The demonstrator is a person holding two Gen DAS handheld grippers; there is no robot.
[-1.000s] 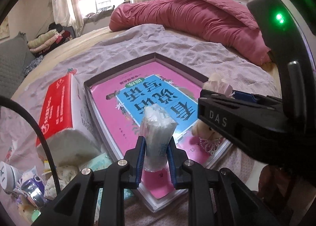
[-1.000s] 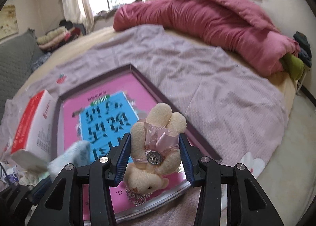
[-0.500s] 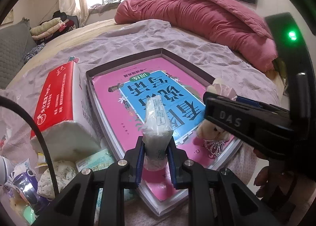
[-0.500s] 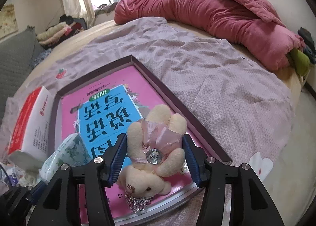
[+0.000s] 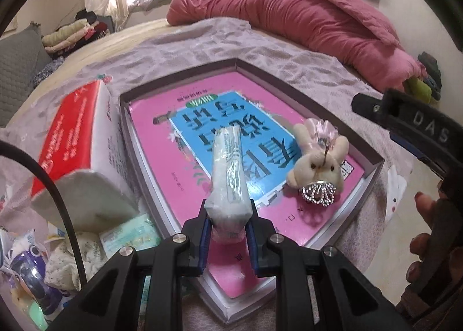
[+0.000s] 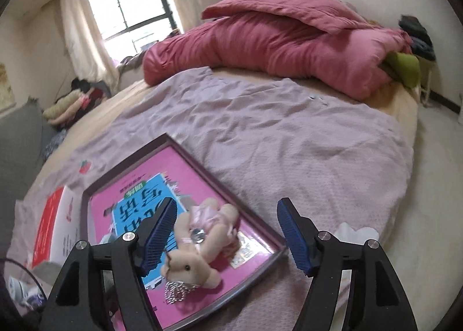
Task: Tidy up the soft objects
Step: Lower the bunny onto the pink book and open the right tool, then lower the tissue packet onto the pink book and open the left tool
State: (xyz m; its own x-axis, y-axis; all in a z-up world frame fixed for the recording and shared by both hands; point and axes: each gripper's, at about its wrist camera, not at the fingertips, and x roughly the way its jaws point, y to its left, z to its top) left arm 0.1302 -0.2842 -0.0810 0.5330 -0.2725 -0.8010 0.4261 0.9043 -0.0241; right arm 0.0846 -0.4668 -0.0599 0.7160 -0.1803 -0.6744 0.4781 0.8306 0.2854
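My left gripper is shut on a plastic-wrapped tissue pack, held tilted forward above a pink and blue book in a shallow dark-rimmed box. A small beige plush bear with a pink bow and a rhinestone charm lies on the book near the box's right corner. In the right wrist view the bear lies below and left of my right gripper. That gripper's jaws are opening, and its blue pads stand apart from the bear.
A red and white tissue box stands against the box's left side. Small toys and packets pile at the lower left. A pink duvet lies across the back of the lilac sheet. A person's hand shows at right.
The right gripper's jaws spread and let go of the bear, which now lies on the book, and the gripper drew back. The left gripper still holds the tissue pack, tilted further forward.
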